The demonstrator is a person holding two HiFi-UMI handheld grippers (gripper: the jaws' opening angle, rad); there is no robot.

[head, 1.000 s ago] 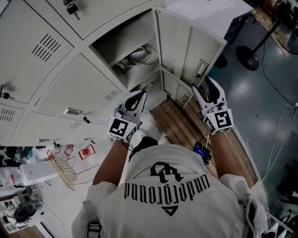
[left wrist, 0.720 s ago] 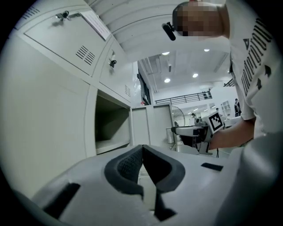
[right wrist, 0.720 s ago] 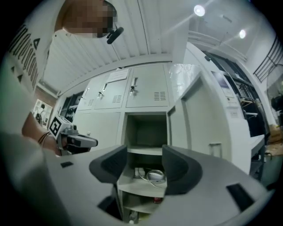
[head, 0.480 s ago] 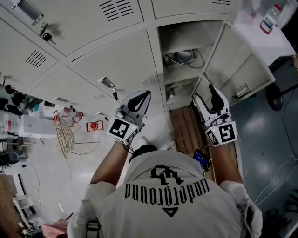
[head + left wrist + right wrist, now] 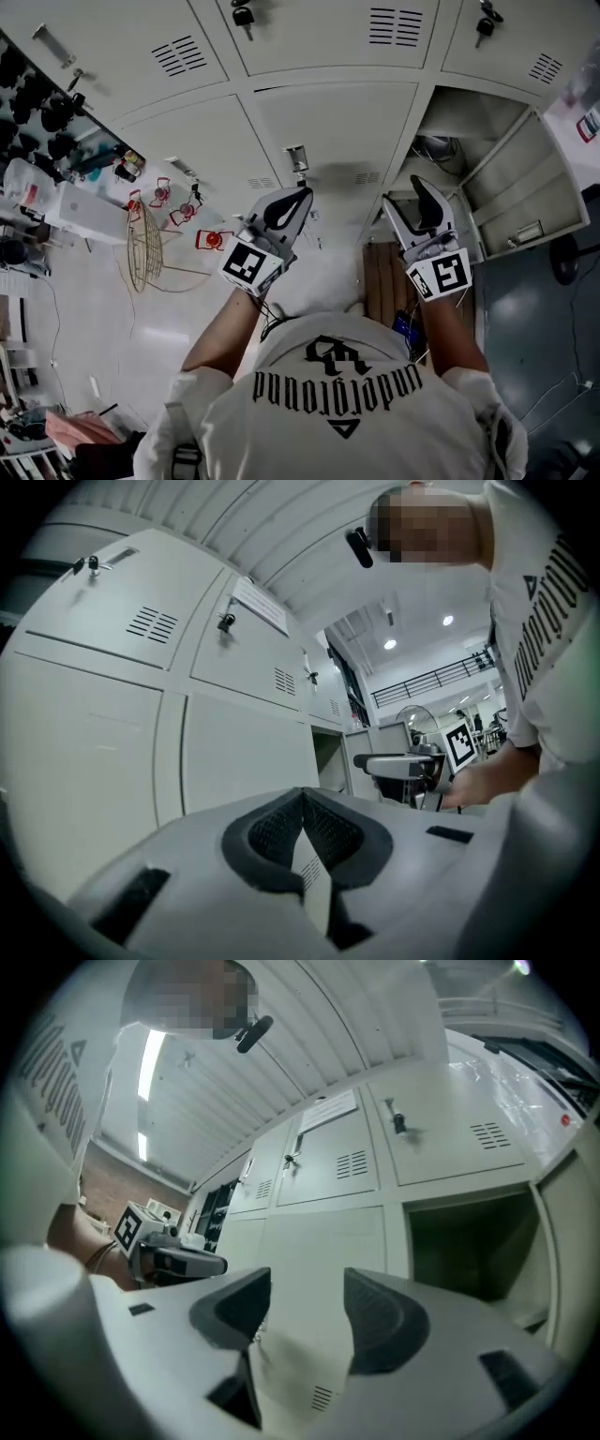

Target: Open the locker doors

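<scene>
Cream metal lockers fill the top of the head view. One locker at the right stands open, its door [image 5: 525, 202] swung out to the right and cables showing inside. The middle door [image 5: 328, 131] to its left is closed, with a small metal latch [image 5: 297, 157]. My left gripper [image 5: 296, 197] is shut on nothing and points at this closed door just below the latch, apart from it. My right gripper [image 5: 419, 186] is open and empty, aimed at the post between the closed door and the open compartment [image 5: 469, 1241]. The left gripper view shows the closed door [image 5: 244, 752].
Keys hang in the upper doors [image 5: 242, 16]. A wire rack [image 5: 141, 248] and red items [image 5: 211, 239] lie on the floor at the left. Wooden boards [image 5: 380, 281] lie below the open locker. A fan base [image 5: 572, 258] stands at the far right.
The view has swung left along the lockers: the open locker moved from the centre to the right, and the closed middle door now faces both grippers. Jaw states look unchanged.
</scene>
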